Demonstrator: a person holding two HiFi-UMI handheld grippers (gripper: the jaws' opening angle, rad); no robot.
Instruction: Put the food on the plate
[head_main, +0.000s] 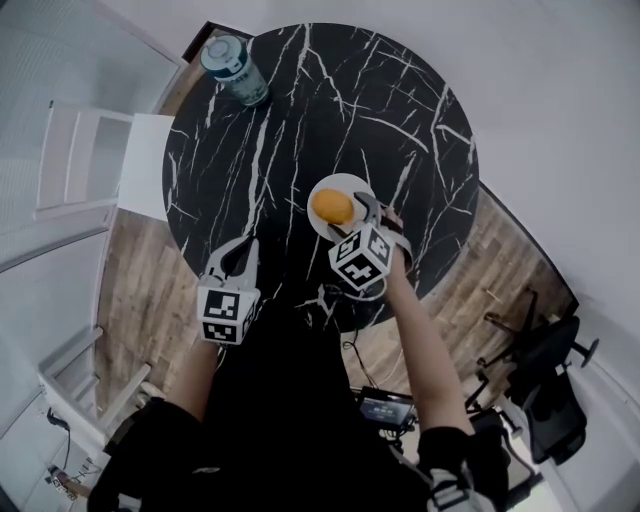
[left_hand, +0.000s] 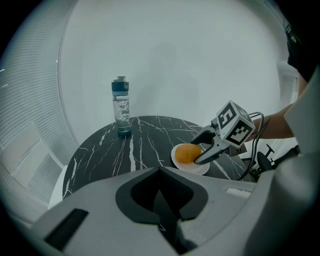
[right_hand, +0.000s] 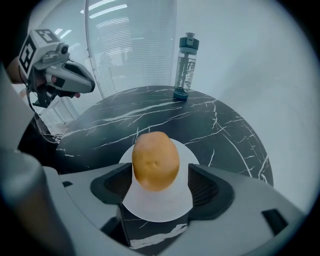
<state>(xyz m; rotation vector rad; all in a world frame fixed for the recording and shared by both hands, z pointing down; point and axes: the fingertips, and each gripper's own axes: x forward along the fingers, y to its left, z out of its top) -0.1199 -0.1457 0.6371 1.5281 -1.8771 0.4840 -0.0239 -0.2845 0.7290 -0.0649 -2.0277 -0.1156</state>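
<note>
Currently the right hand-held gripper (right_hand: 160, 170) is released, jaws flanking the potato (right_hand: 155, 160) on the plate (right_hand: 160, 207); the left hand-held gripper (left_hand: 160, 172) is clenched and empty.

Head cam looked steeply down over the whole table (head_main: 400, 100), and both gripper views sat low near its edge, facing across, each catching the plate (right_hand: 161, 206) and bottle (left_hand: 120, 107).
</note>
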